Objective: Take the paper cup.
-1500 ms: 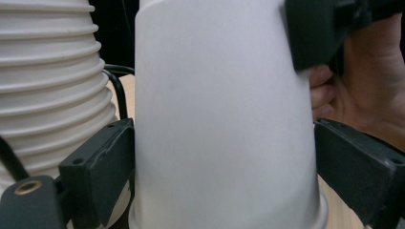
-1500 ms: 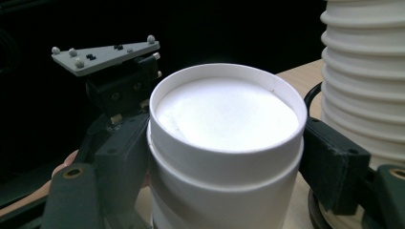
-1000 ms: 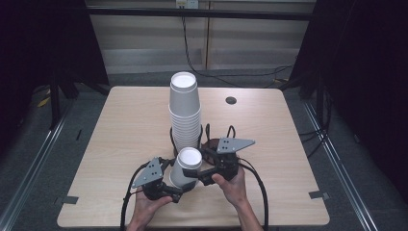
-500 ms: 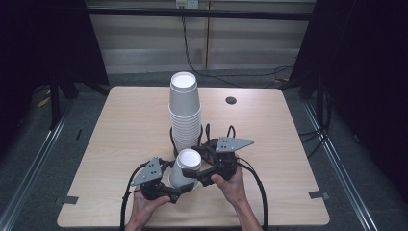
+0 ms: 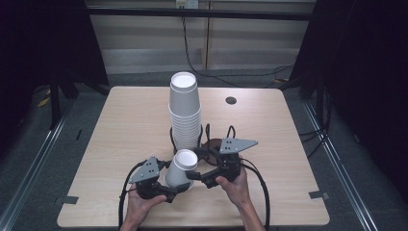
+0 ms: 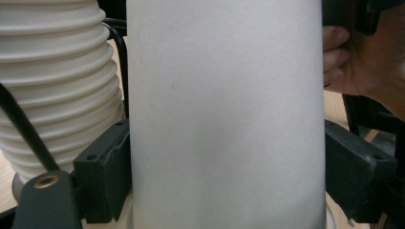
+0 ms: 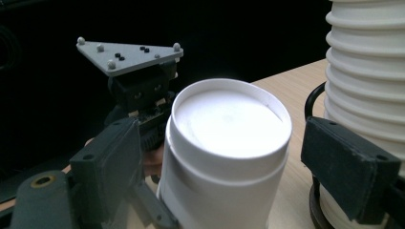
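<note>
Single white paper cup (image 5: 180,168) sits tilted near the front of the surface (image 5: 120,125), just in front of the tall stack of paper cups (image 5: 184,113). Left gripper (image 5: 166,190): jaws have just been closing, now clamped on the cup's lower wall, pads against both sides in the left gripper view. Right gripper (image 5: 199,174): jaws straddle the cup rim; left pad looks to touch, right pad stands clear, so apart.
</note>
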### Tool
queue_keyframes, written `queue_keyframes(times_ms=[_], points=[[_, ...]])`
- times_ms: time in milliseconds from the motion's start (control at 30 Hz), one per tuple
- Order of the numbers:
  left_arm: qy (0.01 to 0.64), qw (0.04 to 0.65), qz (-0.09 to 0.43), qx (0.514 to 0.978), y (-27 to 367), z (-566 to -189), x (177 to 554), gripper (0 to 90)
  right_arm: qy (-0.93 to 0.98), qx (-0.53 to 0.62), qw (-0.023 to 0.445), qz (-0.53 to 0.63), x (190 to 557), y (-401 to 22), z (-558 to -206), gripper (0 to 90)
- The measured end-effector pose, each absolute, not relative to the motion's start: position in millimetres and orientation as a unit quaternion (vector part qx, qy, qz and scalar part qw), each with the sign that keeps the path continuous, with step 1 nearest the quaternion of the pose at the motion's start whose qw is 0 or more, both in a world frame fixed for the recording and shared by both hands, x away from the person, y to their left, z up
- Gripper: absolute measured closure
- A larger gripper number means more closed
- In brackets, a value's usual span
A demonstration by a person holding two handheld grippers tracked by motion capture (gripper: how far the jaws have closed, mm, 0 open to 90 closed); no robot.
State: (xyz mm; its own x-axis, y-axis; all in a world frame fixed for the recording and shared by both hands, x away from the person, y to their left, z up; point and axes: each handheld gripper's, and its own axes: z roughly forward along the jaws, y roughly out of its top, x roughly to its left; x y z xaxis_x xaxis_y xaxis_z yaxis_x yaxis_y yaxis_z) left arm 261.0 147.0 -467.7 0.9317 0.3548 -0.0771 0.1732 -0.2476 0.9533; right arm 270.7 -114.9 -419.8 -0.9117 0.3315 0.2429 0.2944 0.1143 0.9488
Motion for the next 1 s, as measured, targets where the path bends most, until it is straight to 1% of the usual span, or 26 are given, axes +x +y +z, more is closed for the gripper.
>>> queue_keyframes(times_ms=[300,533,700,800,1000], points=[[0.170,0.573,0.089,0.796,154.8,-463.6,262.2,15.3,0.756,0.215,0.008,0.619,269.5,-121.4,-425.1,12.9],[0.166,0.552,0.093,0.812,157.2,-459.6,263.3,15.5,0.775,0.206,0.006,0.597,269.5,-122.0,-424.8,12.9],[0.154,0.525,0.095,0.832,155.9,-456.4,263.5,15.7,0.785,0.202,0.006,0.586,270.6,-124.7,-422.8,13.1],[0.151,0.521,0.097,0.834,156.0,-453.5,263.9,15.9,0.786,0.202,-0.002,0.584,269.5,-126.4,-422.3,13.2],[0.149,0.506,0.099,0.844,155.7,-450.1,265.9,16.0,0.800,0.202,0.004,0.565,268.5,-126.7,-424.4,13.9]])
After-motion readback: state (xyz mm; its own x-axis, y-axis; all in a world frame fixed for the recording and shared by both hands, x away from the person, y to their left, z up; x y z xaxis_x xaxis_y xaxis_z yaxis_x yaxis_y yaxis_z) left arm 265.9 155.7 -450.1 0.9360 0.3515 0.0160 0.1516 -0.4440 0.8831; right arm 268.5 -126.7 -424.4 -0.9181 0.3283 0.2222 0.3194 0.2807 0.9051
